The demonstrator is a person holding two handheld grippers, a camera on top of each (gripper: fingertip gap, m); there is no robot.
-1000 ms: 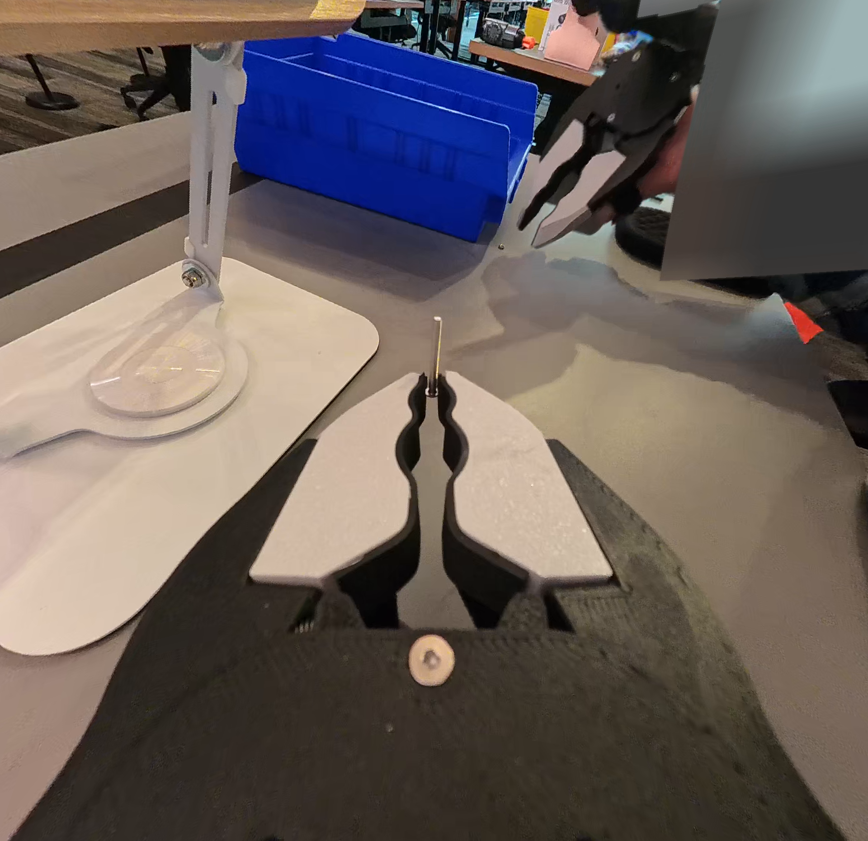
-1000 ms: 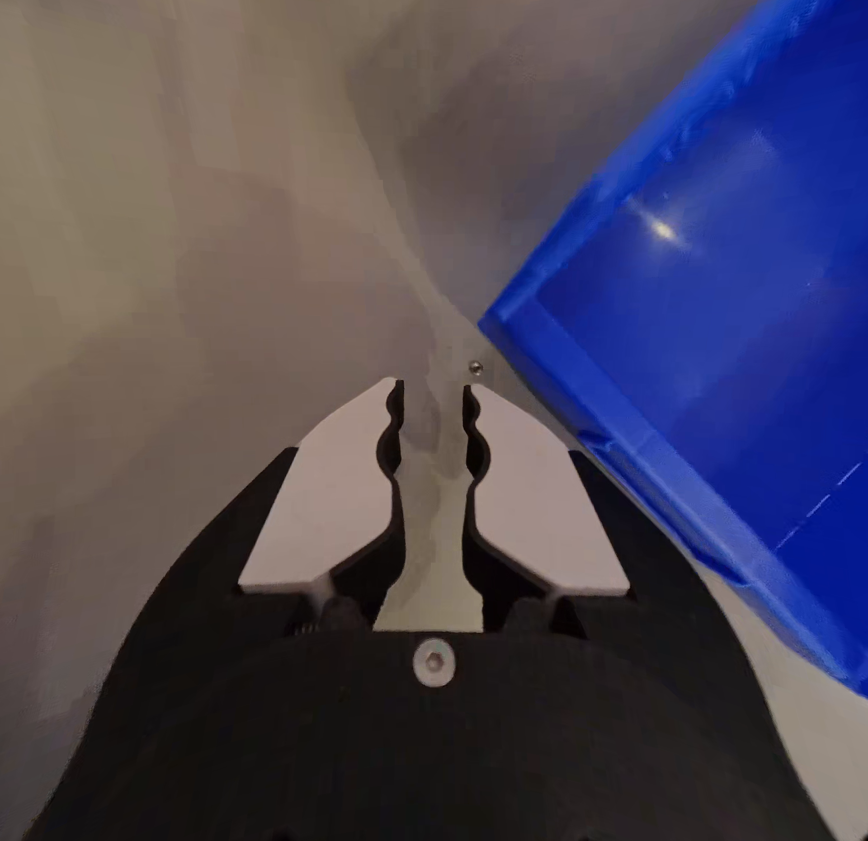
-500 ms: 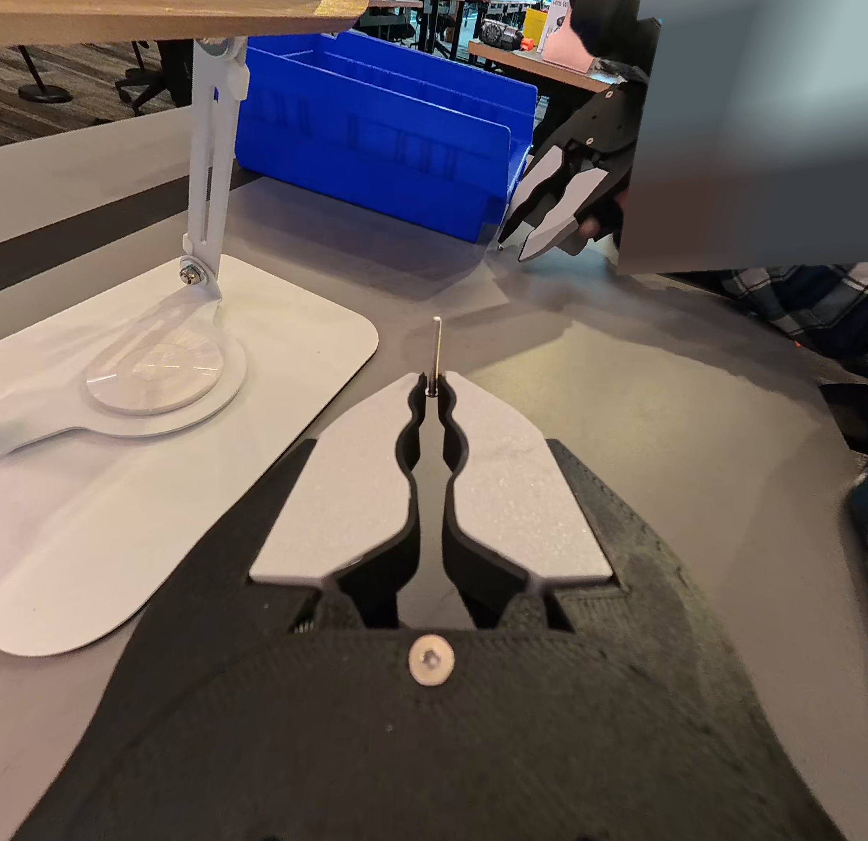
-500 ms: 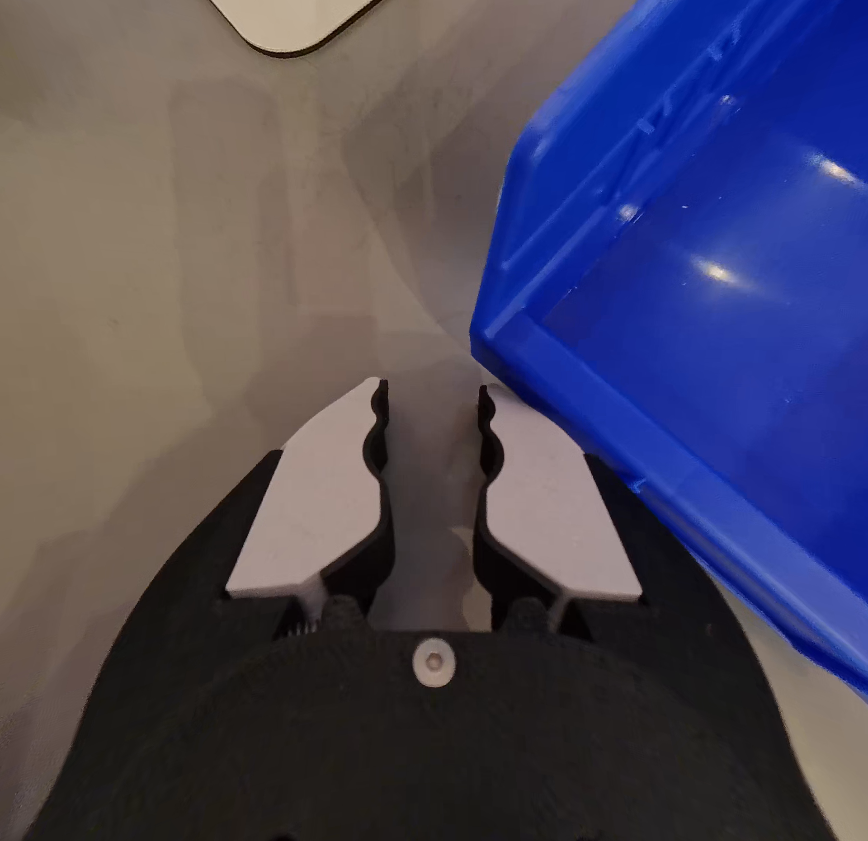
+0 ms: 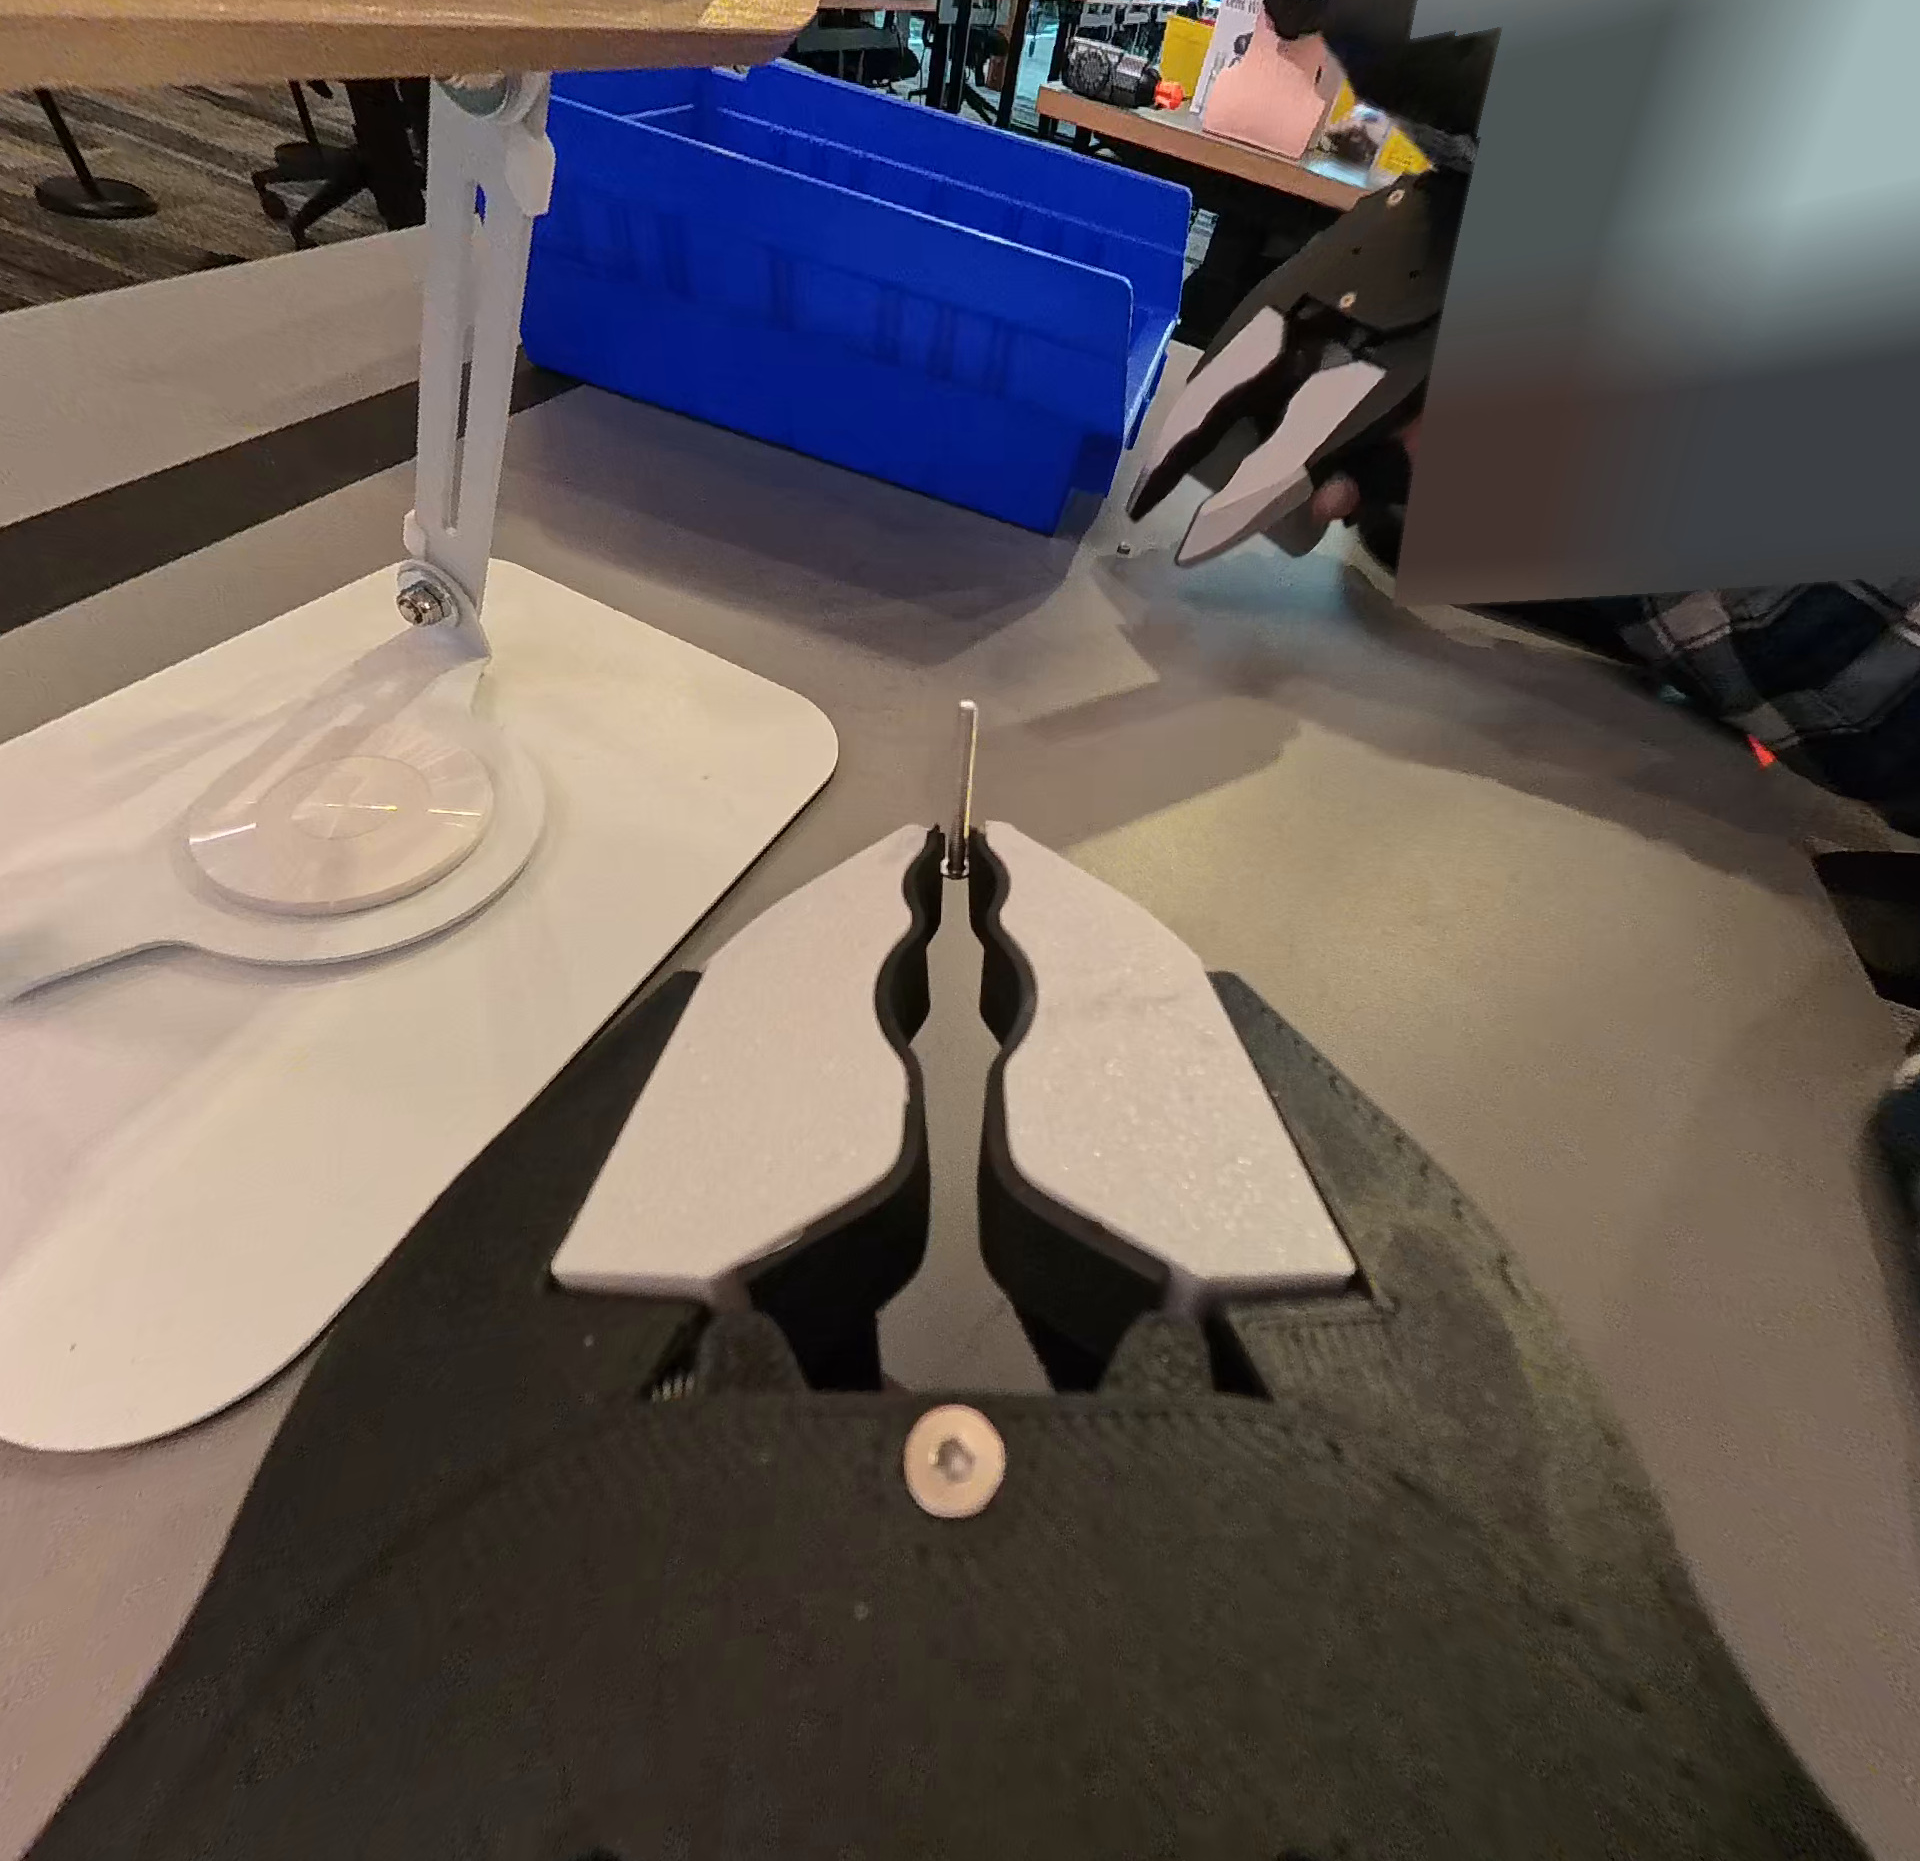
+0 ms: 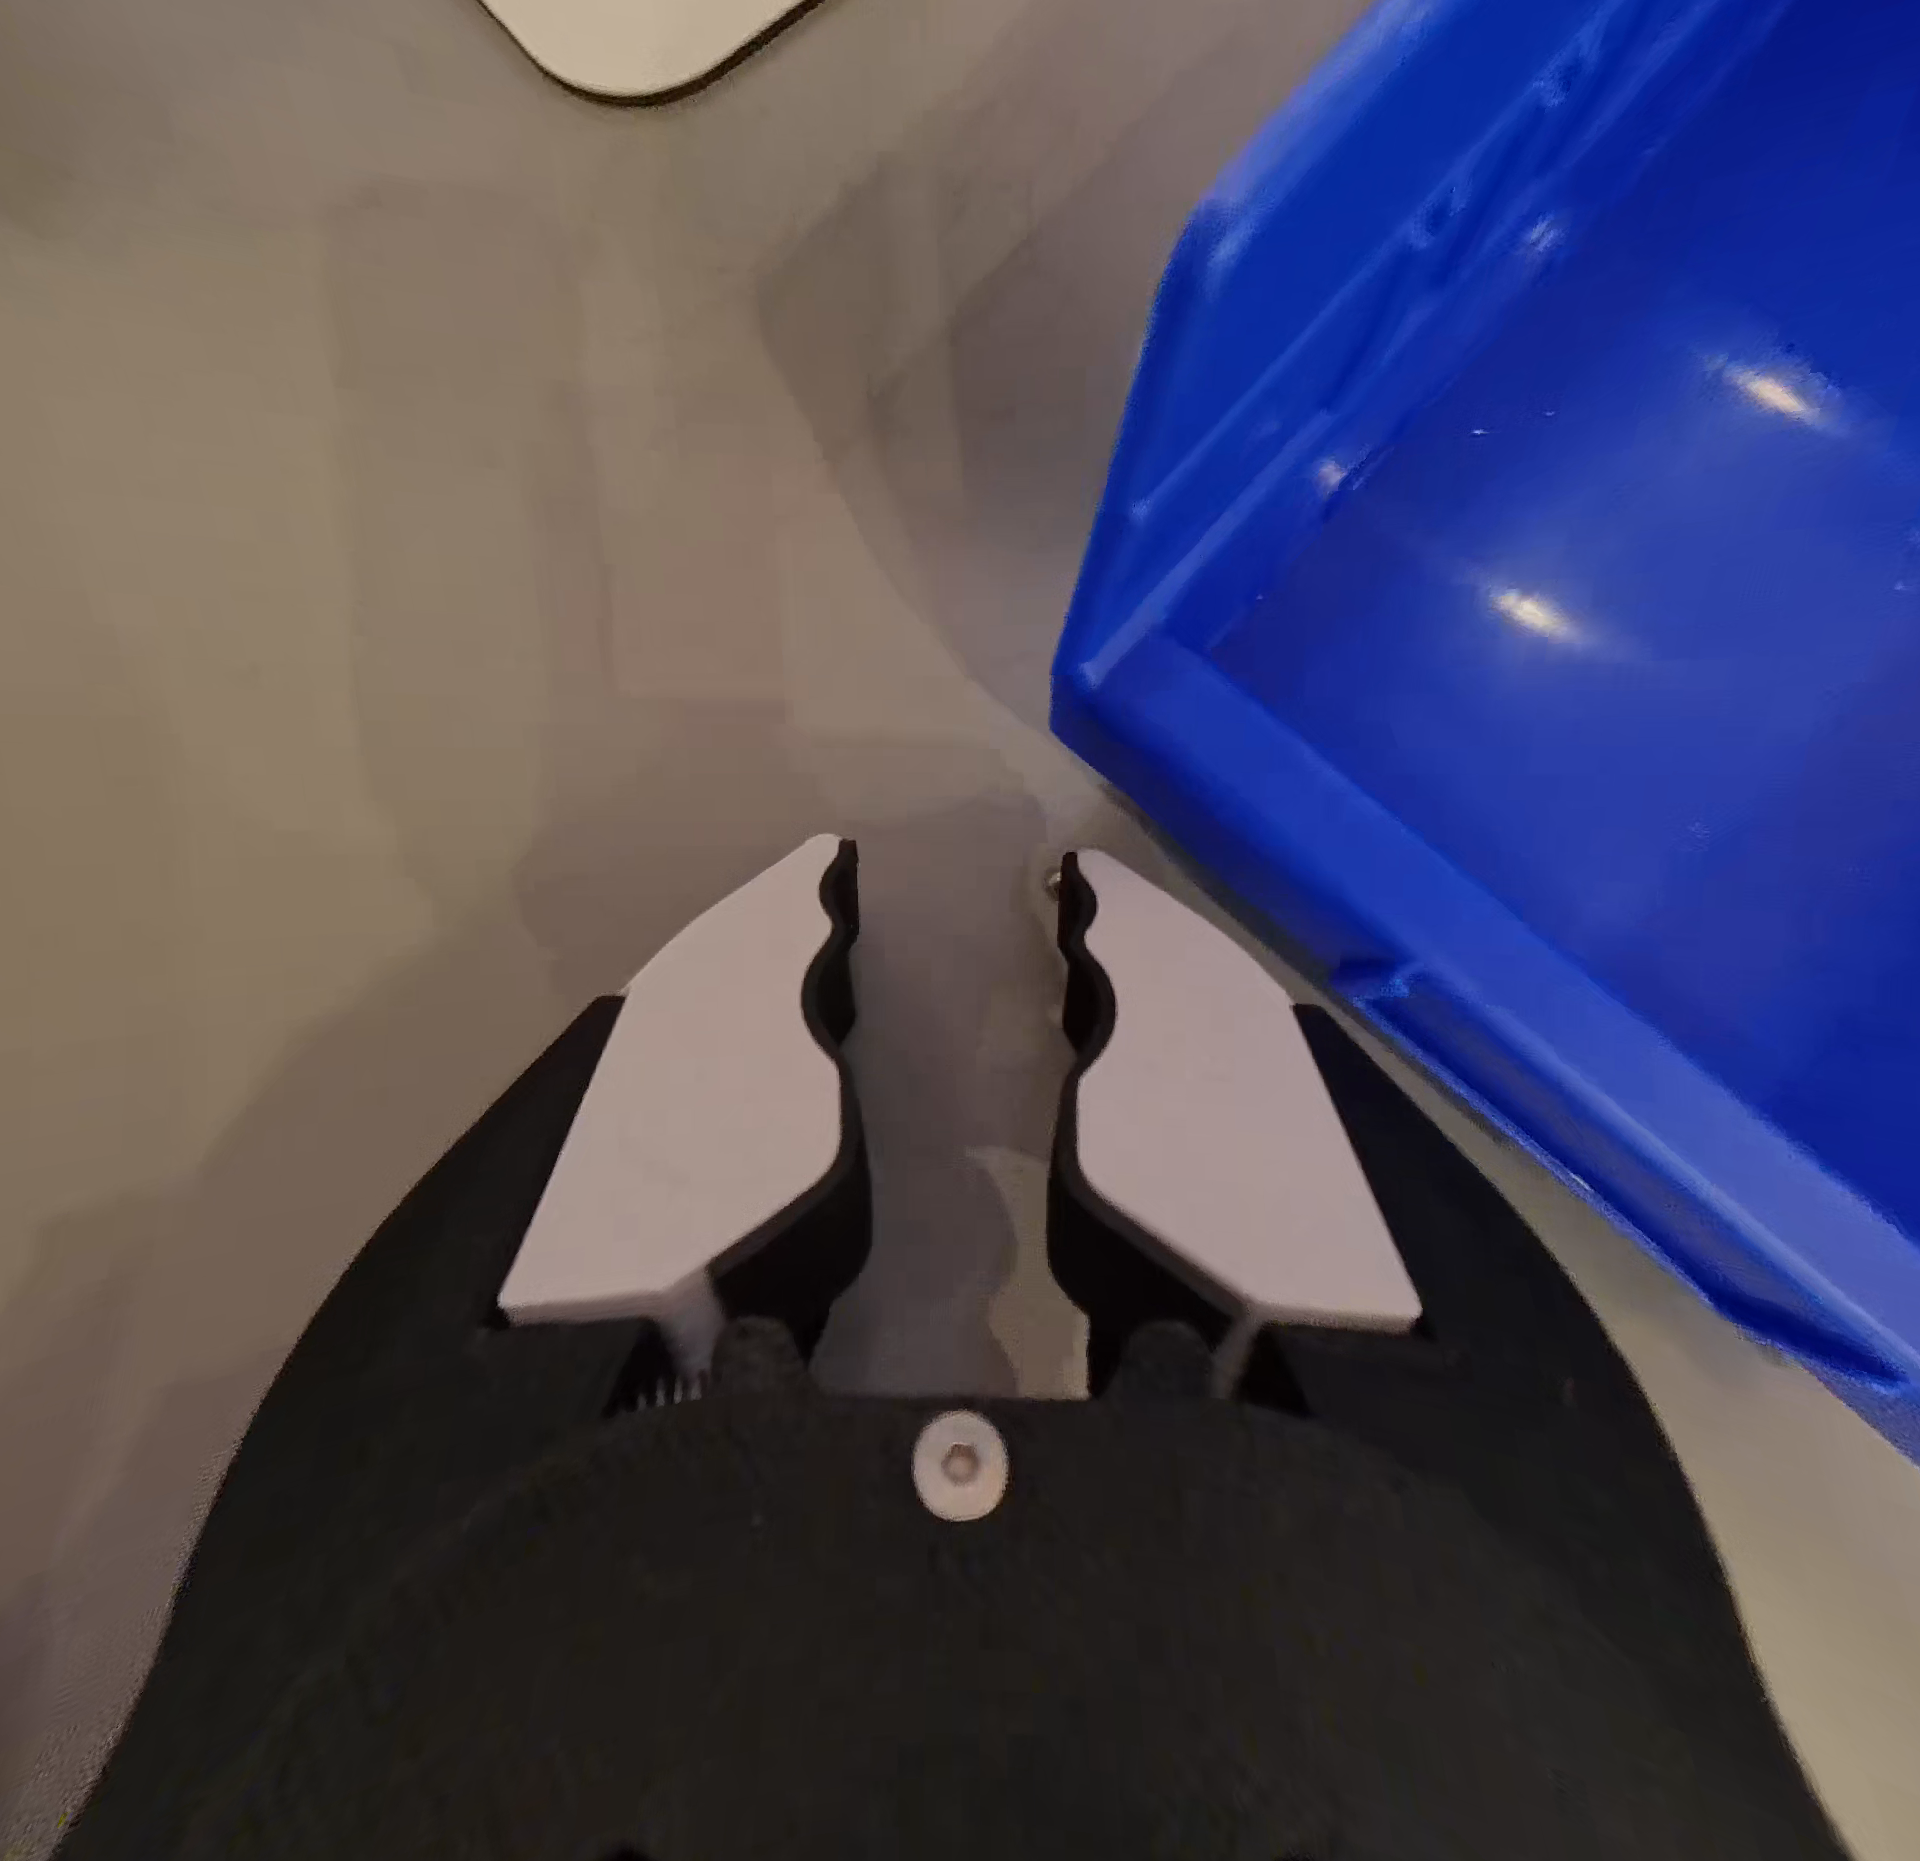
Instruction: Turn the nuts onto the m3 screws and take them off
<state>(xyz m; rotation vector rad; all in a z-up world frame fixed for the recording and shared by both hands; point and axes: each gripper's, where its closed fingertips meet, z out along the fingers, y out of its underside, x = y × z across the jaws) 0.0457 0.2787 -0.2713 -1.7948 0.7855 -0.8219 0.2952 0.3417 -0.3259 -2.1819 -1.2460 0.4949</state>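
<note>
My left gripper [image 5: 956, 847] is shut on the lower end of a thin metal bolt [image 5: 966, 772], which stands upright out of the fingertips above the grey table [image 5: 1455, 980]. My right gripper [image 6: 956, 861] is open and empty, with its tips low over the table beside the corner of the blue bin [image 6: 1247, 751]. A small metal nut [image 6: 1051, 879] lies on the table just inside the tip of its right finger. The left wrist view shows the right gripper [image 5: 1174, 523] farther off, tips down by the nut [image 5: 1122, 549] at the bin's corner.
A white stand with a flat base plate [image 5: 571, 772] and an upright arm [image 5: 457, 377] carries a wooden board [image 5: 364, 3] at the left. The blue bin [image 5: 831, 357] stands behind it. A person's plaid sleeve [image 5: 1787, 658] is at the right. About 25 cm separates my left fingertips from my right.
My right gripper opened wider and moved down and forward, so the nut now lies at its right fingertip. My left gripper kept still with the bolt in its grasp.
</note>
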